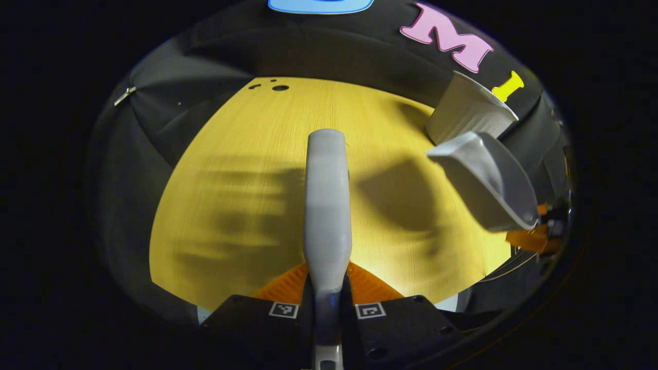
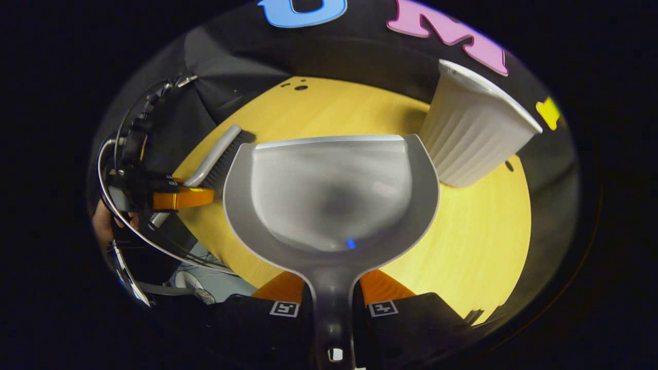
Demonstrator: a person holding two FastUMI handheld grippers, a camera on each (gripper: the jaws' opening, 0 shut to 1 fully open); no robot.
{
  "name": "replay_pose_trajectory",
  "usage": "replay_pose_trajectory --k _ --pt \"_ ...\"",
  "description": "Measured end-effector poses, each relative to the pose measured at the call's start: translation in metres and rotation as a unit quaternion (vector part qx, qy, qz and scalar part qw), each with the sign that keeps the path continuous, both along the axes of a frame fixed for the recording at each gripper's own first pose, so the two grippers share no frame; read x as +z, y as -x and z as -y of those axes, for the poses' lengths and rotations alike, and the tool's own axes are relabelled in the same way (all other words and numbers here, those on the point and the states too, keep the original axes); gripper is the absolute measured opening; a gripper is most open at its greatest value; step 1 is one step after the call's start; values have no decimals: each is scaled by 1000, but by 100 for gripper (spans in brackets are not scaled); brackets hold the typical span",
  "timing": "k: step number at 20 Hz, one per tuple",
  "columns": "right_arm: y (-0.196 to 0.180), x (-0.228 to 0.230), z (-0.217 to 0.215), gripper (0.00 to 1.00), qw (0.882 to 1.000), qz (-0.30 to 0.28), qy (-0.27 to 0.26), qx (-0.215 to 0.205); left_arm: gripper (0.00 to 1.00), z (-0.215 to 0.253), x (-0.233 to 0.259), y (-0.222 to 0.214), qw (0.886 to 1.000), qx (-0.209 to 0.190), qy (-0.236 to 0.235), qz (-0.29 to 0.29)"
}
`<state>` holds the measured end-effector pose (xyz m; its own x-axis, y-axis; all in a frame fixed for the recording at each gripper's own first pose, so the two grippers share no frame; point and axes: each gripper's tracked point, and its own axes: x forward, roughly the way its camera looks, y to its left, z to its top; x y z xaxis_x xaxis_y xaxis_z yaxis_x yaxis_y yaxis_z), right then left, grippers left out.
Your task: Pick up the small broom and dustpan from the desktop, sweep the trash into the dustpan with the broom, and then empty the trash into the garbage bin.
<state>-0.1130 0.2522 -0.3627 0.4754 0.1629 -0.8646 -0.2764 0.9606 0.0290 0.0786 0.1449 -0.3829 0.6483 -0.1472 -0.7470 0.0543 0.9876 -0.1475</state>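
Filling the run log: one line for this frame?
left gripper: shut on broom | right gripper: shut on dustpan | bin: upright on table

In the left gripper view the broom (image 1: 327, 205) shows its back, bristles hidden beneath, while in the right gripper view the dustpan (image 2: 334, 195) covers much of the tabletop (image 2: 478, 241) and the bin's (image 2: 473, 128) base.

A yellow wood-grain tabletop (image 1: 247, 154) with small dark holes (image 1: 280, 88) near its far edge.
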Motion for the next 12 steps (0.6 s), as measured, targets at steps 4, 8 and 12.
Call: replay_pose_trajectory --k 4,8,12 --pt "16 -49 15 34 997 -58 -11 -58 26 6 -18 -15 999 -25 -34 -30" --pt "9 -63 19 34 994 -58 4 -93 25 11 -30 -18 995 -40 -67 -54" --pt "7 -64 6 36 992 -54 -13 -115 30 12 -30 -14 993 -40 -91 -59"
